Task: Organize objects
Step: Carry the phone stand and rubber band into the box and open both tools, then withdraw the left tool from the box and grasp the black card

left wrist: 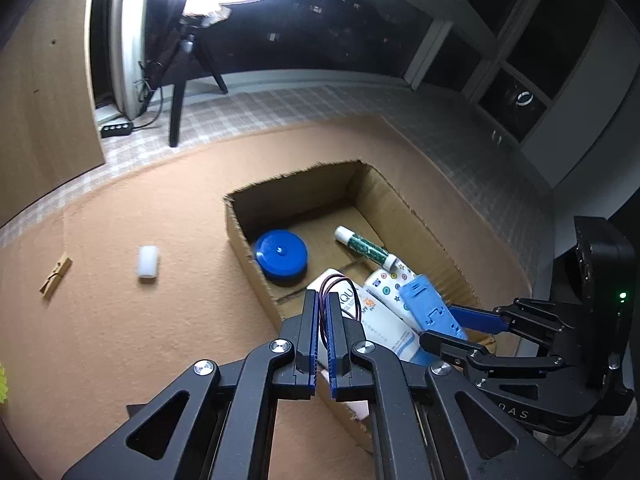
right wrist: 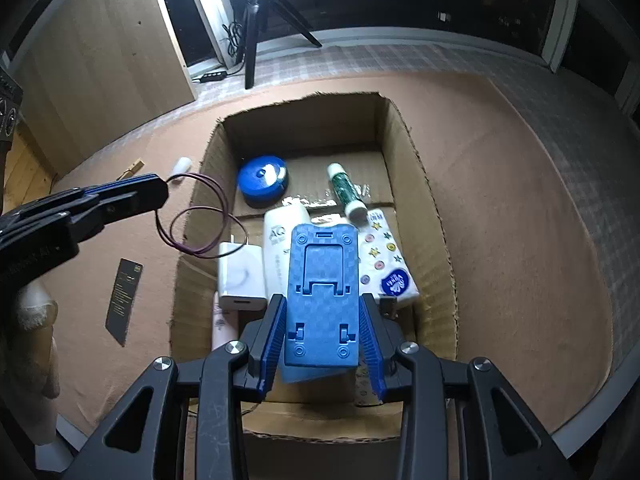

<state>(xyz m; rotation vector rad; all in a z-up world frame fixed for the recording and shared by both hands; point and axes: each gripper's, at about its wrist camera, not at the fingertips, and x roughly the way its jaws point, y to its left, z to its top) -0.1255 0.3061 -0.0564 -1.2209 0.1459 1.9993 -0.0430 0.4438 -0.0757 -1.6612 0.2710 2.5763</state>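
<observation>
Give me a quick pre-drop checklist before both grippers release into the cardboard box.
1. Left gripper shut on purple wire loop: ok.
2. Right gripper clamped on blue phone stand: ok.
3. Stand over cardboard box: ok.
4. Wire loop fully inside box edge: not ok, it straddles the left wall.
5. Bare floor under stand: cannot tell.
6. Clothespin and white cap boxed: not ok.

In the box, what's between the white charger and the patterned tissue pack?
Right wrist view: a white tube lies beside the white charger; then the blue stand, held by the right gripper, overlaps the stretch up to the tissue pack.
</observation>
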